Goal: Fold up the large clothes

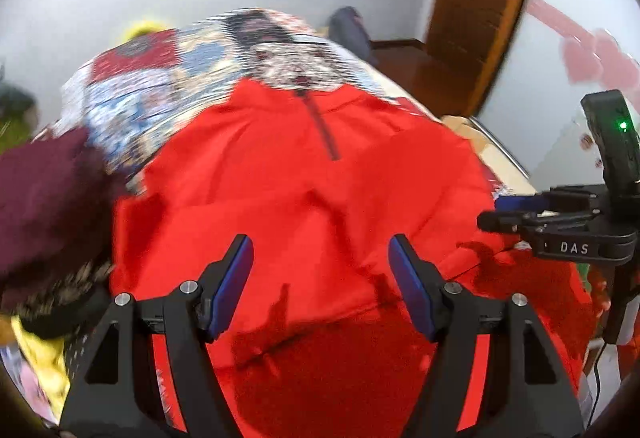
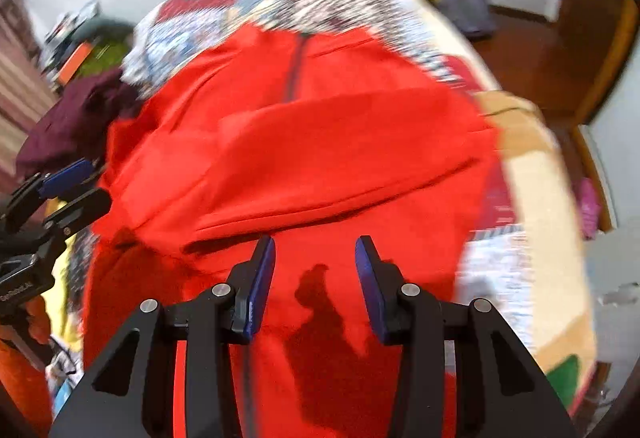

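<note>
Red pullover (image 1: pixel 304 206) spread flat on patterned bedspread (image 1: pixel 160 90).

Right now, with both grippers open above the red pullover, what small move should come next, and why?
Probably lower the right gripper onto the folded sleeve's edge just ahead of its fingertips and close. Both it and the left gripper are open and hold nothing, and the red half-zip pullover lies on the patterned bedspread, only partly folded.
</note>
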`<state>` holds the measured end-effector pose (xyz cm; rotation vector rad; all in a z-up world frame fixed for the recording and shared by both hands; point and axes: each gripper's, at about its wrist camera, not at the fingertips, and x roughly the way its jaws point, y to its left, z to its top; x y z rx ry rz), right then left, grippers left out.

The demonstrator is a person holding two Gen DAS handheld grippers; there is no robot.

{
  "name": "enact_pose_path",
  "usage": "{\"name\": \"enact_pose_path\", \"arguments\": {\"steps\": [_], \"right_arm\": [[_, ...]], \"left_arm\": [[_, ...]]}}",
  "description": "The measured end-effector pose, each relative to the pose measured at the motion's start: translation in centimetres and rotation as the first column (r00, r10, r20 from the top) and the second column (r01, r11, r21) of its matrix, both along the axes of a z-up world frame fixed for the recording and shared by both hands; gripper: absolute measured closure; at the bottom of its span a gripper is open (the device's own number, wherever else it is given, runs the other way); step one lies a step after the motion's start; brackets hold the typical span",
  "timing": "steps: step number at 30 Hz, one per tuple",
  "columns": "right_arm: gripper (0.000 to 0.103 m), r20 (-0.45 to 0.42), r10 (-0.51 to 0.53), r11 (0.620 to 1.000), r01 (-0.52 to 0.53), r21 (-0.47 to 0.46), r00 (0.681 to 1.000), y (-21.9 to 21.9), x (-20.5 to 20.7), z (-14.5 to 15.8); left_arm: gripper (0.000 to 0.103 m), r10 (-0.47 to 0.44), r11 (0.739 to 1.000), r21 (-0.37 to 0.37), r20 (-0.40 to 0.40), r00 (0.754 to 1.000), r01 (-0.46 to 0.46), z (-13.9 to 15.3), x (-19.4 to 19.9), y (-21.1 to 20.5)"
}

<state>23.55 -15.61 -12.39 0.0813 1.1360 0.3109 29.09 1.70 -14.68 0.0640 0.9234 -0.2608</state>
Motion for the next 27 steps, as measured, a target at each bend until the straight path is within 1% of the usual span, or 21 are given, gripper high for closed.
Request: {"name": "enact_pose_path", "arguments": {"steps": [2,5,8,9,13,15,16,18,19,21,22,23,24,25,26,27], "right_arm": [[0.065,0.008,-0.050,0.999,0.050,-0.006,0.999,-1.8,0.3,0.1],[0.065,0.012,-0.122,0.992,0.123,-0.020,0.992,-4.2,0.6,-0.5],[0.065,-0.006,-0.167,0.986,0.167,-0.014,0.986,-5.6,0.7,-1.3],[0.065,-0.014,-0.175,0.985,0.175,-0.008,0.985,-5.9,0.7,-1.7],[0.065,-0.049,-0.178,0.984,0.178,-0.012,0.983,-6.3,0.7,-3.5],[0.065,-0.074,-0.175,0.985,0.174,-0.014,0.982,-6.5,0.5,-4.5],[0.065,-0.086,-0.171,0.985,0.171,-0.015,0.981,-6.4,0.5,-5.0],[0.065,-0.106,-0.168,0.986,0.167,-0.014,0.980,-6.4,0.3,-5.9],[0.065,-0.117,-0.169,0.986,0.169,-0.007,0.979,-6.4,0.2,-6.3],[0.061,-0.128,-0.174,0.984,0.177,0.014,0.977,-6.8,0.1,-6.8],[0.060,-0.122,-0.171,0.984,0.175,0.021,0.978,-6.9,-0.1,-6.9],[0.060,-0.115,-0.167,0.985,0.171,0.020,0.979,-6.8,-0.1,-6.9],[0.059,-0.107,-0.158,0.987,0.160,0.010,0.982,-6.6,-0.2,-6.8],[0.059,-0.103,-0.152,0.988,0.152,0.000,0.983,-6.4,-0.2,-6.7],[0.058,-0.099,-0.147,0.989,0.147,-0.009,0.984,-6.2,-0.3,-6.7],[0.057,-0.095,-0.142,0.990,0.141,-0.018,0.985,-6.0,-0.3,-6.7]], "left_arm": [[0.033,-0.054,0.999,0.006,-0.015,0.998,0.054,-0.3,1.3,-2.2],[0.033,-0.143,0.989,0.023,-0.054,0.988,0.144,-1.4,3.1,-5.7],[0.033,-0.222,0.973,0.044,-0.122,0.967,0.228,-3.7,4.8,-8.9],[0.033,-0.239,0.966,0.061,-0.152,0.959,0.250,-4.7,5.3,-9.9],[0.033,-0.294,0.939,0.112,-0.226,0.929,0.325,-7.7,6.6,-13.0],[0.034,-0.322,0.923,0.133,-0.244,0.915,0.361,-8.7,7.0,-14.1],[0.034,-0.331,0.912,0.159,-0.254,0.909,0.377,-9.5,7.4,-14.9],[0.039,-0.332,0.902,0.184,-0.281,0.900,0.390,-10.8,8.1,-15.8],[0.045,-0.329,0.900,0.191,-0.293,0.898,0.392,-11.4,8.5,-16.0],[0.051,-0.318,0.900,0.203,-0.303,0.898,0.387,-12.1,9.2,-16.3],[0.064,-0.319,0.901,0.204,-0.286,0.904,0.383,-12.3,9.5,-16.3],[0.082,-0.323,0.901,0.202,-0.272,0.906,0.383,-12.2,9.6,-16.2],[0.088,-0.324,0.904,0.199,-0.262,0.909,0.379,-12.1,9.8,-16.0],[0.099,-0.316,0.913,0.177,-0.259,0.913,0.367,-11.9,10.1,-15.6],[0.100,-0.307,0.920,0.167,-0.252,0.918,0.354,-11.7,10.2,-15.4],[0.100,-0.287,0.931,0.163,-0.225,0.931,0.326,-11.0,10.3,-14.7]]}}
